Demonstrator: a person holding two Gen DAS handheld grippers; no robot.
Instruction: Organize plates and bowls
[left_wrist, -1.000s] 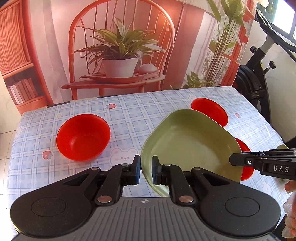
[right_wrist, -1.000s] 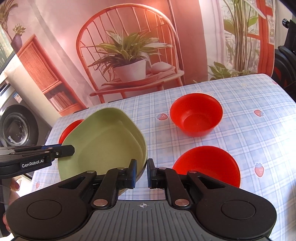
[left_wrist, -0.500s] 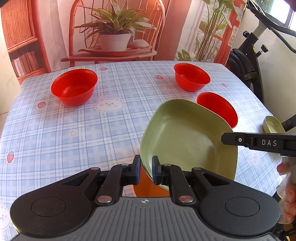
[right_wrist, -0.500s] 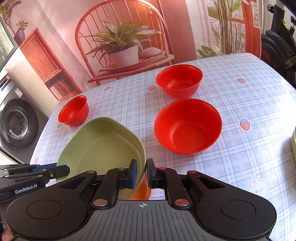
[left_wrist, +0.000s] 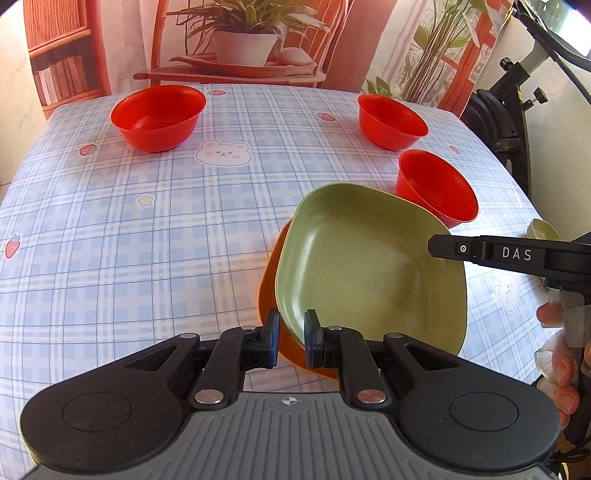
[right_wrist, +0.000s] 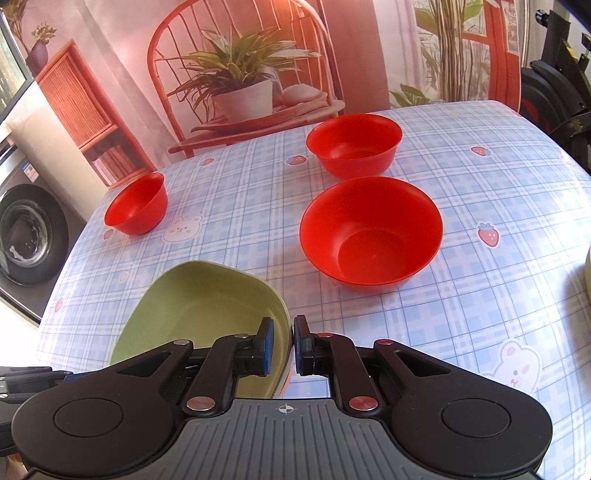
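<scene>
A green plate is held between both grippers. My left gripper is shut on its near left rim. My right gripper is shut on its right rim; the plate shows in the right wrist view. The green plate sits over an orange plate, whose edge shows beneath it; whether they touch I cannot tell. Three red bowls stand on the table: far left, far right, and near right.
The table wears a blue checked cloth with bear and strawberry prints. A pale green dish lies at the right edge. An exercise machine stands beyond the right side. A printed backdrop hangs behind.
Both grippers have lowered the green plate toward the table and tipped downward. The orange plate has come into view under it. The red bowls now show further up the frames.
</scene>
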